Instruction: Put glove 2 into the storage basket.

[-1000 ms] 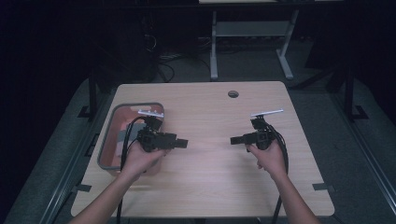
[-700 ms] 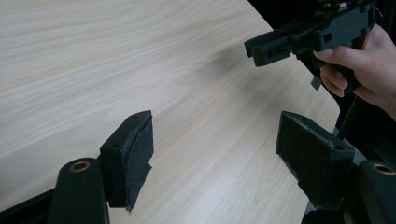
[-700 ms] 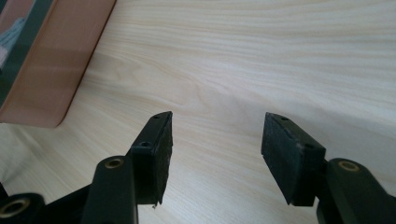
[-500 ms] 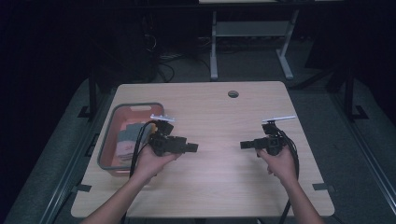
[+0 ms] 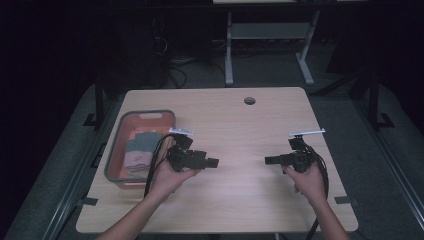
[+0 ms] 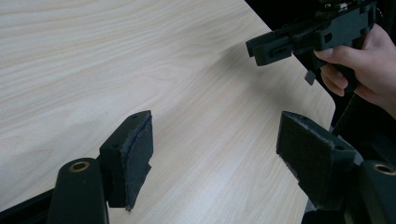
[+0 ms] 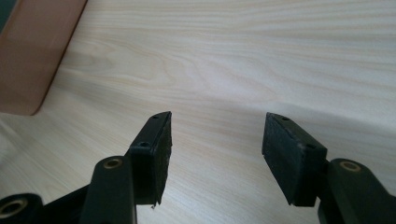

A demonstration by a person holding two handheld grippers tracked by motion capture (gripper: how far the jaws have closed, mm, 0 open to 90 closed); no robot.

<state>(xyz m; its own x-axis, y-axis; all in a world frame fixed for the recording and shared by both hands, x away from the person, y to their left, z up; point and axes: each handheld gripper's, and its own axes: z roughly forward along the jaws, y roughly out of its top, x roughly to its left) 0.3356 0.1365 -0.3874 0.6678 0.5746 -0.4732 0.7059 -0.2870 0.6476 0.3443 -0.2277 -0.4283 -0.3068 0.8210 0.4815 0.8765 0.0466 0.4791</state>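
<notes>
I see a light wood table (image 5: 240, 200) from the high view, with a round hole (image 5: 249, 100) near its far edge. A pink basket (image 5: 116, 165) with a grey rim sits at the table's left side and contains folded cloth items (image 5: 140, 147); their exact kind is not legible.

Left gripper (image 5: 212, 162): held in the left hand (image 5: 170, 177) just beside the basket's right wall, jaws pointing toward the table centre. In the left gripper view, I read the jaws as spread wide, with bare wood between the pads (image 6: 135, 163) and nothing gripped.

Right gripper (image 5: 270, 160): held in the right hand (image 5: 307, 180) over the right half of the table, jaws pointing toward the left gripper. The two grippers face each other and are well apart. In the right gripper view, the jaws stand wide apart over bare wood, empty, with a corner of the basket (image 7: 32, 56) at upper left.

The left gripper view also shows the right gripper (image 6: 273, 46) and its hand (image 6: 369, 70) near the table's edge.
</notes>
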